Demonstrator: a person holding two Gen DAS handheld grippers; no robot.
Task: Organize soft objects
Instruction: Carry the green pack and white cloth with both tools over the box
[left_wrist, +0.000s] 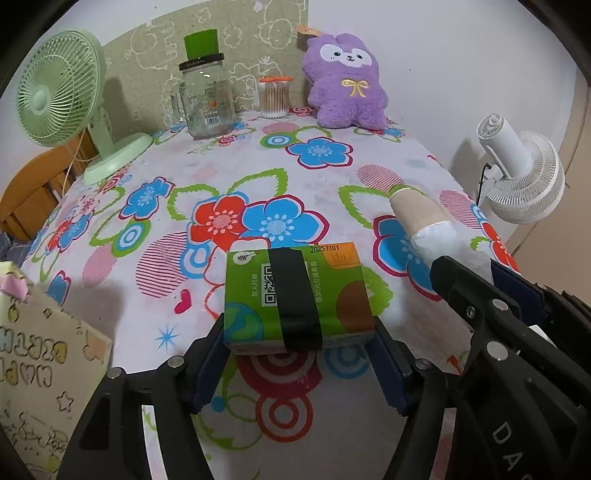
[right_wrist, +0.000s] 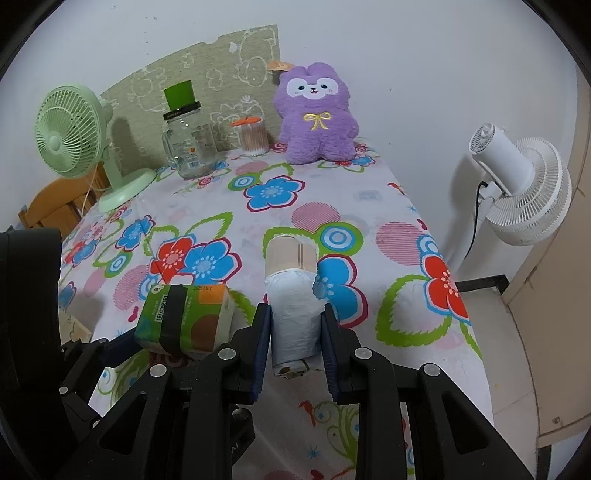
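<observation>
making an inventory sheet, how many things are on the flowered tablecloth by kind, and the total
fans: 1, the green fan; the white one stands off the table
glass jars: 1, the glass jar
cotton swab tubs: 1, the swab tub
plush toys: 1, the purple plush
tissue packs: 1, the green tissue pack
rolls: 1, the white-wrapped roll
total: 6

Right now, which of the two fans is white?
The white fan beside the table, at right. The other, the green fan, stands on the table at left.

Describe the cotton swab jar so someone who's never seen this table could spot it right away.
Look along the back edge of the flowered tablecloth, between the purple plush toy and the big glass jar with the green lid. The cotton swab jar is the small clear one with an orange lid, packed with upright swabs.
</observation>
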